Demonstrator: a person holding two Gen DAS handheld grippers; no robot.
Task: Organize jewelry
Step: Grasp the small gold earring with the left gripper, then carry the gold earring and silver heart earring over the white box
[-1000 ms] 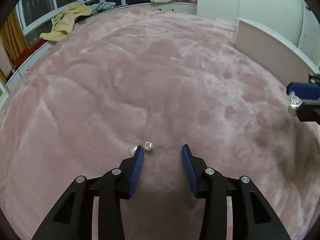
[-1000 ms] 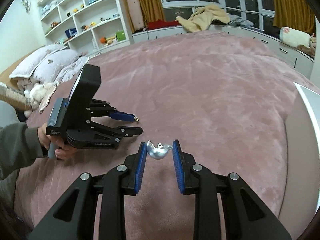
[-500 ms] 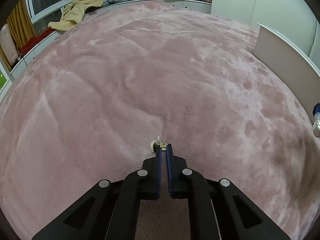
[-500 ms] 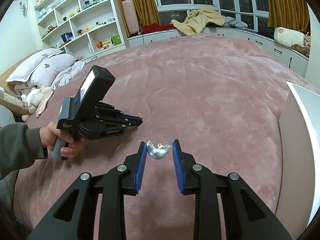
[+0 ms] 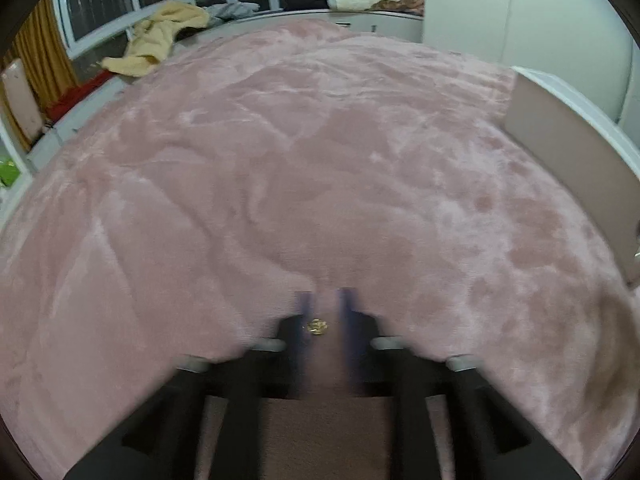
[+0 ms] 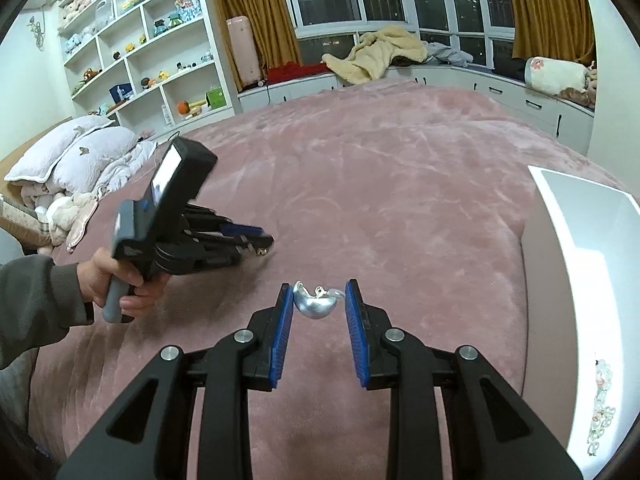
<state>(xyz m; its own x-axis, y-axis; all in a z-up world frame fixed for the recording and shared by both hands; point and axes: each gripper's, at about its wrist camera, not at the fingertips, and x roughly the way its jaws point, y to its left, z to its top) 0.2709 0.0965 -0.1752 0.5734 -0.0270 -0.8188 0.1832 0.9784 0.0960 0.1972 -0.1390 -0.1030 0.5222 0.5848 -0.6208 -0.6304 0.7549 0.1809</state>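
My left gripper point(image 5: 323, 300) is blurred by motion above the pink blanket point(image 5: 320, 168); its fingers stand narrowly apart with a small gold earring point(image 5: 317, 326) between them, touching the left pad. From the right wrist view the left gripper point(image 6: 262, 245) is lifted off the blanket with the gold piece at its tip. My right gripper point(image 6: 319, 304) is shut on a silver teardrop earring point(image 6: 314, 305). The white jewelry box point(image 6: 576, 264) stands at the right, holding a beaded piece point(image 6: 600, 400).
The box's pink side wall point(image 5: 568, 152) rises at the right in the left wrist view. Pillows point(image 6: 80, 152) lie at the left, shelves point(image 6: 152, 60) behind them. A yellow blanket point(image 6: 384, 52) lies on the window bench.
My left gripper closed on the gold earring, then lifted it off the blanket and swung toward the right, its jaws now slightly parted. My right gripper keeps holding the silver earring.
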